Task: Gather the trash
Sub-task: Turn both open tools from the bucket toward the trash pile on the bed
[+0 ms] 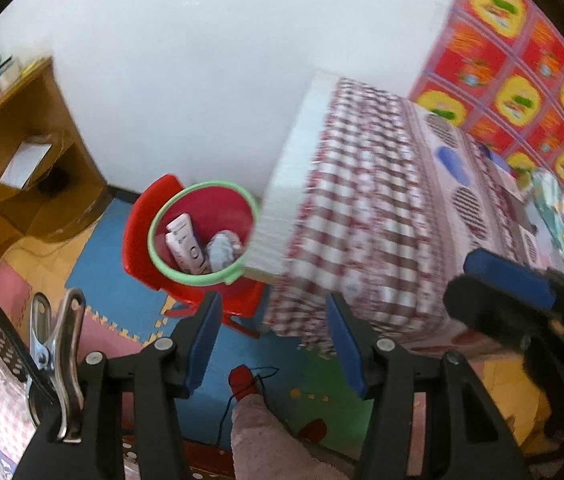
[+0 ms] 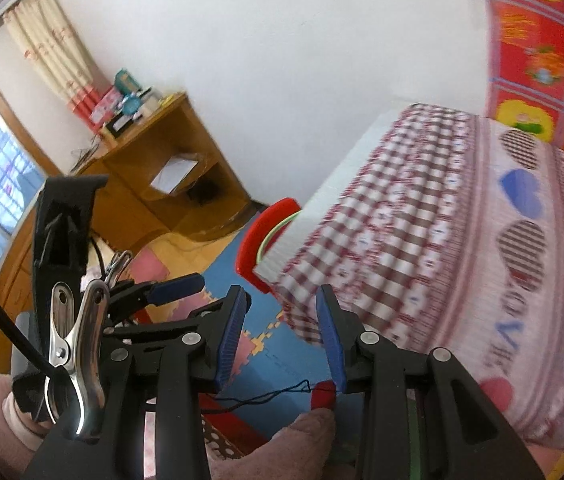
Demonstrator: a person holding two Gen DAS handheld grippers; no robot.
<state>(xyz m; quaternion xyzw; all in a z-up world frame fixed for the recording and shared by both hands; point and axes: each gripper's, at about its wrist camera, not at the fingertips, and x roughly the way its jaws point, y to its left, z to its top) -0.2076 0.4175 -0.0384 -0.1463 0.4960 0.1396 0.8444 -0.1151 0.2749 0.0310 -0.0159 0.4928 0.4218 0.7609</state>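
A red bucket with a green rim [image 1: 202, 236] stands on a red plastic chair [image 1: 142, 220] beside the bed. Inside it lie white packets [image 1: 186, 244] and crumpled paper [image 1: 222, 250]. My left gripper [image 1: 273, 308] hangs above the floor, nearer than the bucket, open with nothing between its blue pads. The right gripper's pad [image 1: 510, 280] shows at the right edge. In the right wrist view my right gripper [image 2: 281, 300] is open and empty over the floor mats. There the bed corner hides most of the chair [image 2: 266, 224] and the bucket's rim [image 2: 278, 228].
A bed with a red-checked cover [image 1: 362, 208] fills the right side; blurred items [image 1: 546, 196] lie on it. A wooden desk [image 1: 22, 152] stands at the left wall. Foam mats [image 1: 122, 276] cover the floor. A person's pink trouser leg and red slipper [image 1: 242, 380] are below the grippers.
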